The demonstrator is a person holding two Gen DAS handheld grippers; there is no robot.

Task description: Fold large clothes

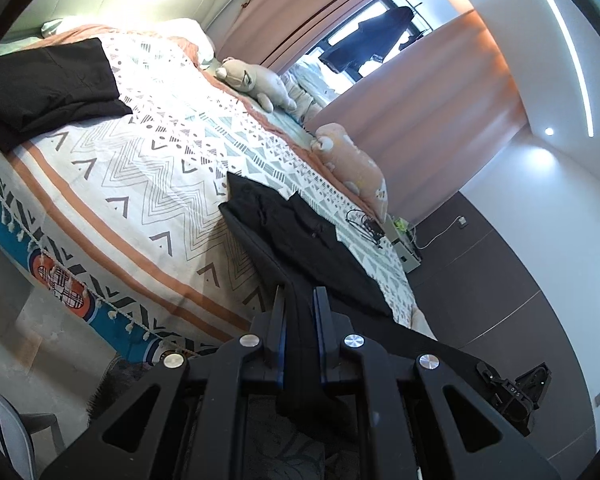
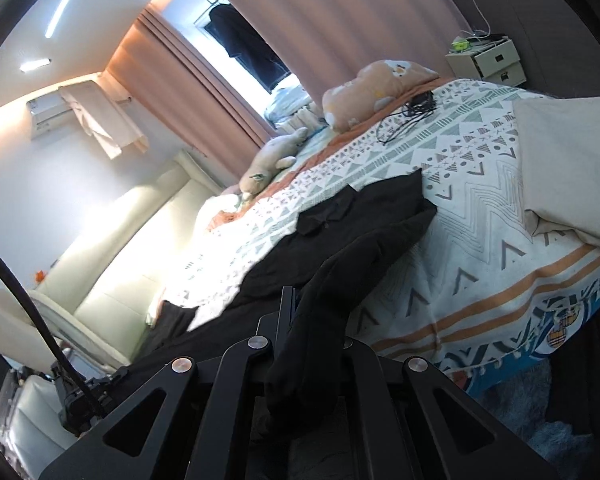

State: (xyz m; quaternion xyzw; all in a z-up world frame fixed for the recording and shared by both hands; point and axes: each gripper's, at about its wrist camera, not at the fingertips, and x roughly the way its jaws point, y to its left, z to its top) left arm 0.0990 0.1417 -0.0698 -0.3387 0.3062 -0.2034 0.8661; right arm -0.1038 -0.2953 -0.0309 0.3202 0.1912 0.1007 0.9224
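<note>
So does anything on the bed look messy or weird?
Yes. A tangle of black cables lies loose on the bedspread beside the peach pillow, where it could snag. The black garment is rumpled too, but both grippers are folding it.

My left gripper [image 1: 300, 300] points forward and a little downward, its two blue-padded fingers [image 1: 279, 320] standing nearly together and pinching a fold of black garment [image 1: 300, 236] that runs between them. My right gripper [image 2: 314, 312] is tilted the same way with its jaws fully closed on the same dark cloth, which drapes over and hides its right finger. In the left wrist view, my right gripper appears low at the far right.
</note>
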